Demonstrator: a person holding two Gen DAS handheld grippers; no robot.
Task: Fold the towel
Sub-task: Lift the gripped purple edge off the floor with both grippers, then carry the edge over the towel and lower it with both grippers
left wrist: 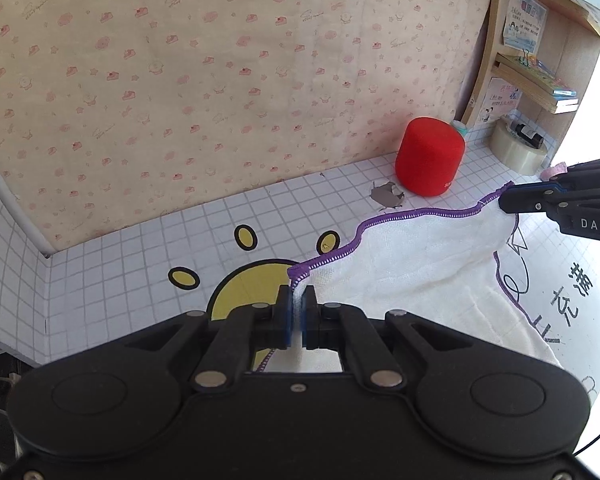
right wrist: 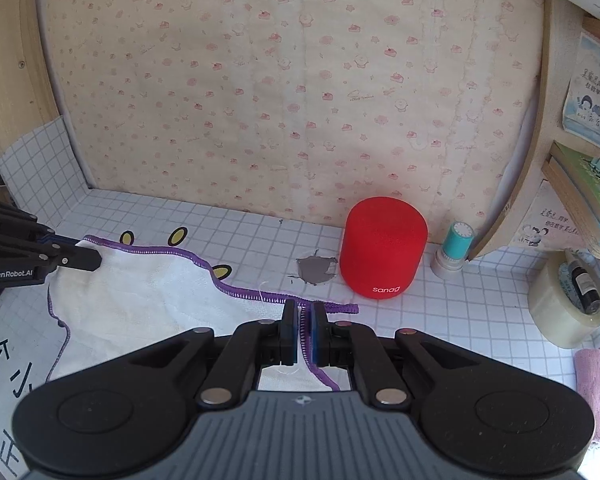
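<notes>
Left wrist view: left gripper [left wrist: 299, 300] has its fingers clenched on a corner of the towel [left wrist: 420, 264].
Right wrist view: right gripper [right wrist: 305, 316] has its fingers clenched on the other corner, purple hem between them.
Towel: white, purple-edged, stretched between both grippers, lower part draped on the desk [right wrist: 420, 312].
Speaker [right wrist: 383, 248]: red, upright, at 1 o'clock from the right gripper, apart from the towel.
Tape roll [right wrist: 566, 304]: at 3 o'clock, near the shelf [right wrist: 580, 200].
</notes>
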